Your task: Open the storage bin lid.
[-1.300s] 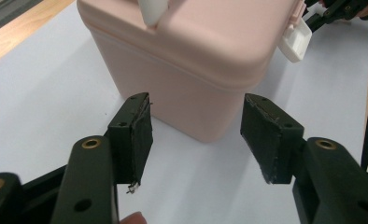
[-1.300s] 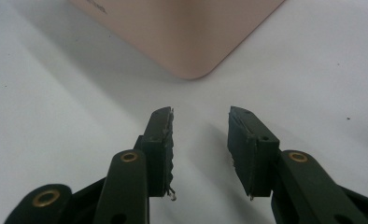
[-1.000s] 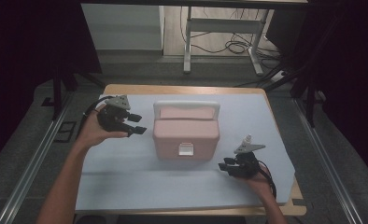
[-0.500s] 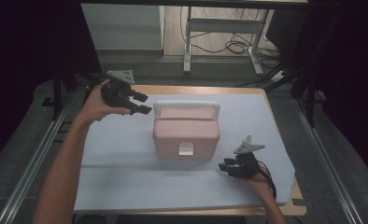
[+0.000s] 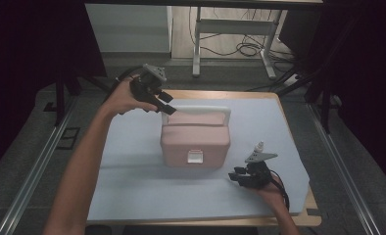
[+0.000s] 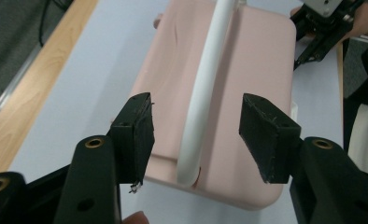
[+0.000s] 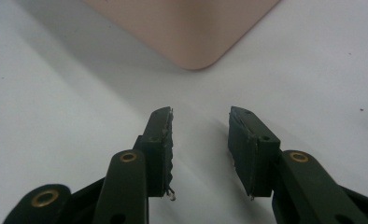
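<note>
From the high view, a pink box (image 5: 195, 139) sits in the middle of a pale blue mat (image 5: 132, 186) on the counter (image 5: 274, 95), its white handle (image 5: 201, 108) running along the far edge of its lid and a small white latch (image 5: 195, 157) on its near face. The left tool (image 5: 164, 104) hangs above the far-left corner of the box, close over the handle's end, jaws apart and holding nothing. The right tool (image 5: 234, 176) rests low on the mat off the near-right corner of the box, pointing toward it, well apart from the left tool.

The left gripper view looks down the length of the box (image 6: 210, 93) and gives what the high view cannot: the handle (image 6: 205, 93) lies between the two open jaws of the left tool (image 6: 195, 135), farther off than the pads, and neither pad touches it. The right tool (image 6: 320, 28) appears beyond the far end of the box.

The right gripper view brings in a rounded corner of the box (image 7: 191, 32) ahead of the right tool (image 7: 200, 122), whose jaws stand partly apart over bare mat (image 7: 56, 107) with nothing between them.
</note>
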Demonstrator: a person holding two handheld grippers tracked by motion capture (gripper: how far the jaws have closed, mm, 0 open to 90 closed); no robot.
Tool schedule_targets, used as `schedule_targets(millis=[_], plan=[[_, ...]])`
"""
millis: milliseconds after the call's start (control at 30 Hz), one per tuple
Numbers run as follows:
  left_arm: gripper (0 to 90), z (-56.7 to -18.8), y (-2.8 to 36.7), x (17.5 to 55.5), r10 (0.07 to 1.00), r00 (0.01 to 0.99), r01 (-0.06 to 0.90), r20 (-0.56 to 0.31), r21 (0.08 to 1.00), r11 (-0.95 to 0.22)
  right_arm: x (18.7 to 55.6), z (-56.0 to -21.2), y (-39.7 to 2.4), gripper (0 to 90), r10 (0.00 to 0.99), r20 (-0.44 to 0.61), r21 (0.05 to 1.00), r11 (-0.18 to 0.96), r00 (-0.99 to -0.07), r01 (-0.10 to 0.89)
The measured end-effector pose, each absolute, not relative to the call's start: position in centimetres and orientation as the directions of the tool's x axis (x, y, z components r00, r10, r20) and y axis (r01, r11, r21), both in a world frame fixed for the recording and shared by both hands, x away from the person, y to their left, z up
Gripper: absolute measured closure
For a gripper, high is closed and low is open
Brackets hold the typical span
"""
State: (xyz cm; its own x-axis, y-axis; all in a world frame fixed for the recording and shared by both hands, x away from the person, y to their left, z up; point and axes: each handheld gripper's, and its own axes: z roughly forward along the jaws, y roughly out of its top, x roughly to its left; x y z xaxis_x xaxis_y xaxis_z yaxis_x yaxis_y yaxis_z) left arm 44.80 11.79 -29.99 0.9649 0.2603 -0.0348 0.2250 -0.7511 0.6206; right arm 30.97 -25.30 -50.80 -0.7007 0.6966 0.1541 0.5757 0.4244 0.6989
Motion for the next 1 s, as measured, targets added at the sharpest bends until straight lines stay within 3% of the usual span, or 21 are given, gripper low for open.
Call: schedule_targets(millis=[100, 300, 433, 833, 1000], plan=[[48.9, -30.5, 11.0, 44.9, 0.249, 0.968, 0.216, -0.028, 0.599, -0.771, 30.8, -50.6, -25.2, 60.3, 0.694, 0.150, 0.708, 0.422, -0.705, 0.566], [67.8, -31.1, 10.3, 44.9, 0.239, 0.971, 0.205, -0.020, 0.581, -0.788, 30.7, -50.3, -25.2, 60.3, 0.694, 0.144, 0.718, 0.417, -0.705, 0.557], [75.2, -31.2, 10.2, 45.0, 0.205, 0.978, 0.183, -0.026, 0.572, -0.800, 30.7, -50.3, -25.2, 60.3, 0.695, 0.145, 0.720, 0.413, -0.704, 0.557], [78.3, -29.8, 10.5, 45.6, 0.155, 0.987, 0.149, -0.042, 0.603, -0.784, 30.5, -49.4, -25.3, 60.4, 0.694, 0.142, 0.742, 0.397, -0.706, 0.540], [78.9, -29.3, 10.7, 46.0, 0.152, 0.987, 0.152, -0.052, 0.617, -0.772, 30.3, -48.6, -25.4, 66.9, 0.691, 0.149, 0.765, 0.372, -0.707, 0.526]])
